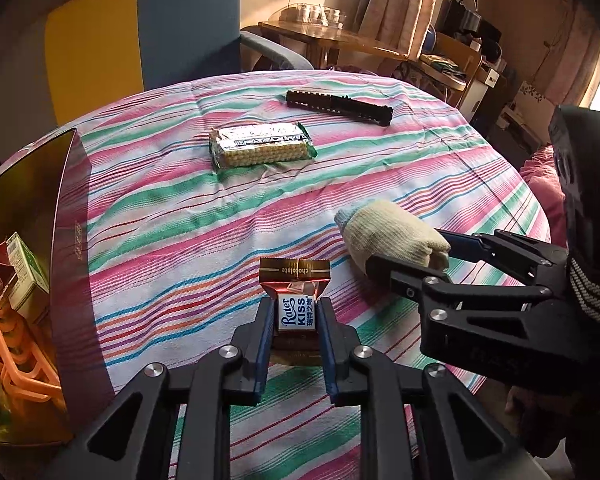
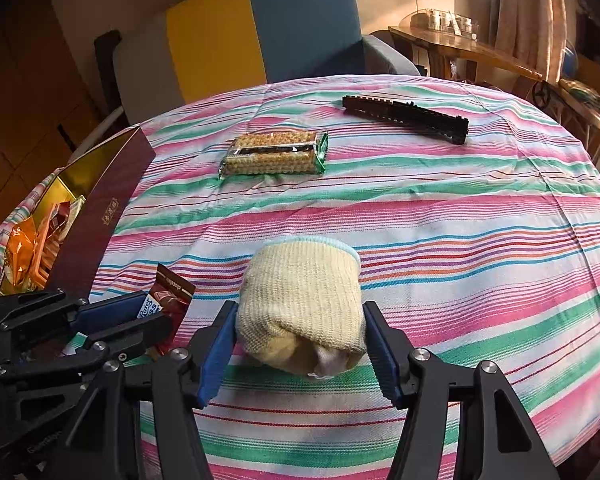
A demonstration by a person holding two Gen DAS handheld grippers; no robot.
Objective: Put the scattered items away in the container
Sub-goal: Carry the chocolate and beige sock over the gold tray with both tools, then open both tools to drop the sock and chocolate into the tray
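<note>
My left gripper (image 1: pixel 295 312) is shut on a brown "Rater KISS" chocolate packet (image 1: pixel 295 280), held just above the striped tablecloth; it also shows in the right wrist view (image 2: pixel 168 294). My right gripper (image 2: pixel 300 320) has its jaws around a rolled cream sock (image 2: pixel 300 304), pads touching both sides; the sock also shows in the left wrist view (image 1: pixel 388 238). The container, a maroon box with gold lining (image 1: pixel 70 216) (image 2: pixel 108 200), stands at the left and holds snacks and an orange basket (image 1: pixel 16 344). A cracker pack (image 1: pixel 260 146) (image 2: pixel 276 152) and a black comb-like bar (image 1: pixel 340 107) (image 2: pixel 406 118) lie farther back.
The round table with striped cloth (image 2: pixel 480 240) drops off at the right and near edges. A blue and yellow chair (image 2: pixel 260 28) stands behind it. A wooden side table (image 1: pixel 340 38) is at the back right.
</note>
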